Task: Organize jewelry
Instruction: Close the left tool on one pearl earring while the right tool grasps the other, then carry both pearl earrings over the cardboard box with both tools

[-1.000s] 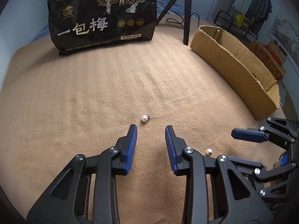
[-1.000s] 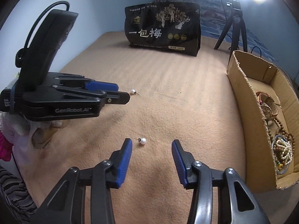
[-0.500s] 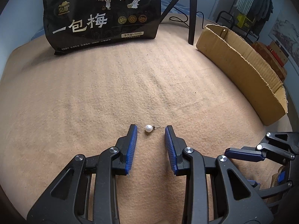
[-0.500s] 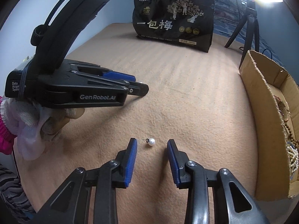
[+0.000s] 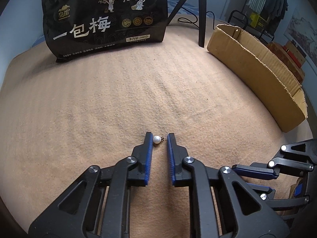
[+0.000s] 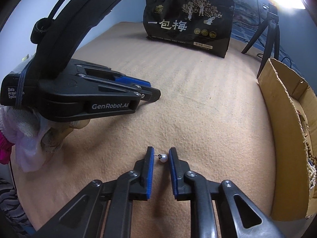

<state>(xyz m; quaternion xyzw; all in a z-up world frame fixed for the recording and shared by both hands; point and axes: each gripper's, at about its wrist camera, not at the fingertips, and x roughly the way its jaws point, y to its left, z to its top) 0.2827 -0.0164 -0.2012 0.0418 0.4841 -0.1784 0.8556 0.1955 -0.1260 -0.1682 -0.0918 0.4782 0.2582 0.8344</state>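
A white pearl stud earring [image 5: 157,139] lies on the tan blanket between the tips of my left gripper [image 5: 159,138]; the blue jaws stand narrowly apart, close to touching pearl and post. A second pearl earring [image 6: 163,158] lies between the tips of my right gripper [image 6: 160,155], whose jaws are likewise narrowed around it. The right gripper [image 5: 255,176] shows low right in the left wrist view; the left gripper [image 6: 152,95] shows at left in the right wrist view.
A cardboard box [image 5: 257,67] stands along the right; in the right wrist view the box [image 6: 285,130] holds bead and pearl strands [image 6: 311,170]. A black snack bag [image 5: 105,17] and a tripod [image 5: 201,15] stand at the back. A gloved hand [image 6: 29,138] holds the left gripper.
Both grippers moved forward so each earring now sits between its fingertips, and both pairs of jaws narrowed around the earrings.
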